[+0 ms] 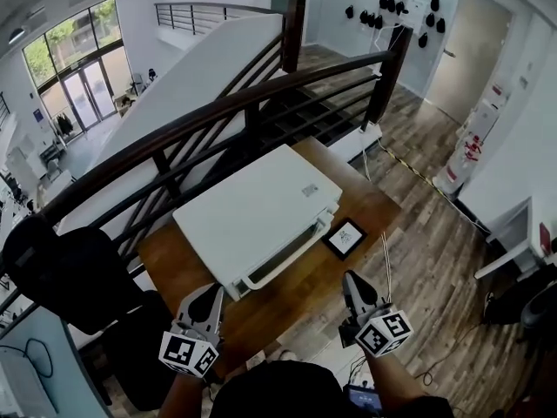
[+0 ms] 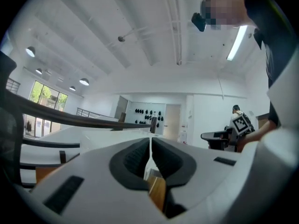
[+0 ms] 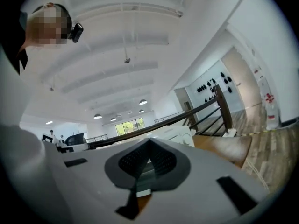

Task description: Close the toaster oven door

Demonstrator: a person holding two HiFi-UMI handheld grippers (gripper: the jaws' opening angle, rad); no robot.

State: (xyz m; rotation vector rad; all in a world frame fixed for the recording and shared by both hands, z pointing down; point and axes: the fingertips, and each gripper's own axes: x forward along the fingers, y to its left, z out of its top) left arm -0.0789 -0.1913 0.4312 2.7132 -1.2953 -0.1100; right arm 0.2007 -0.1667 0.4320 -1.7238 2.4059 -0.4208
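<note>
A white toaster oven (image 1: 252,212) sits on the wooden table (image 1: 370,200), its front and long handle (image 1: 280,264) turned toward me. From this steep angle I cannot tell how far its door stands. My left gripper (image 1: 214,292) hovers just off the oven's front left corner, jaws pressed together and empty. My right gripper (image 1: 349,277) hangs off the front right, clear of the oven, also shut on nothing. In the left gripper view the left gripper (image 2: 150,142) has its pads meeting; in the right gripper view the right gripper (image 3: 149,142) does too, with the oven (image 3: 180,131) beyond.
A black-framed marker card (image 1: 345,238) lies on the table right of the oven. A dark railing (image 1: 261,96) runs behind the table over an open drop. A black chair (image 1: 74,277) stands at the left. A thin rod (image 1: 385,264) rises near my right gripper.
</note>
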